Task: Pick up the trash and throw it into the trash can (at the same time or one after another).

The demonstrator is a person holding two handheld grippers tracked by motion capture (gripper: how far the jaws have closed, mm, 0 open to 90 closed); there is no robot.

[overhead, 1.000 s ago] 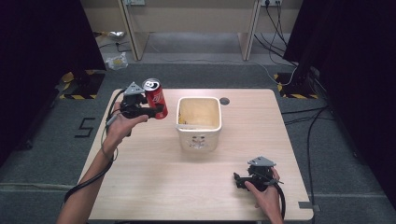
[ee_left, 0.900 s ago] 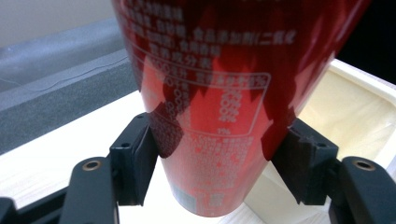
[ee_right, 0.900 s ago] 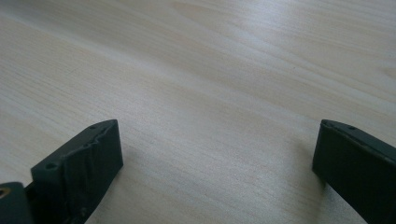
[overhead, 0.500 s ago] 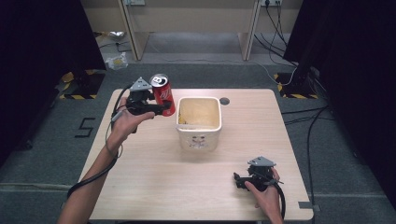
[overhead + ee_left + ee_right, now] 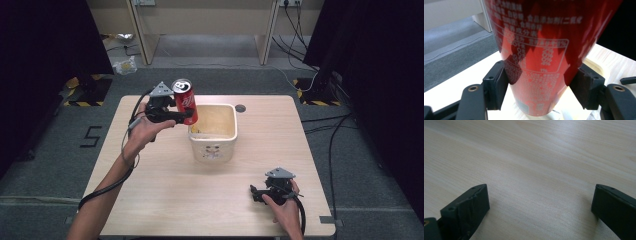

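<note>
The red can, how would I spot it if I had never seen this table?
Find the pale wooden table, then the cream tub near its middle. Just left of the tub's rim, the red can is held above the table between the jaws of the left gripper, the one bright red thing there.

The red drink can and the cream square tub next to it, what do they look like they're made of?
The red drink can, clamped in the left gripper, looks like thin metal, likely aluminium: glossy printed wall and a silvery top with a pull-tab opening. The cream square tub looks like moulded plastic, matte to slightly satin, with rounded corners and a rolled rim. It could be another material; the look leaves that open.
</note>
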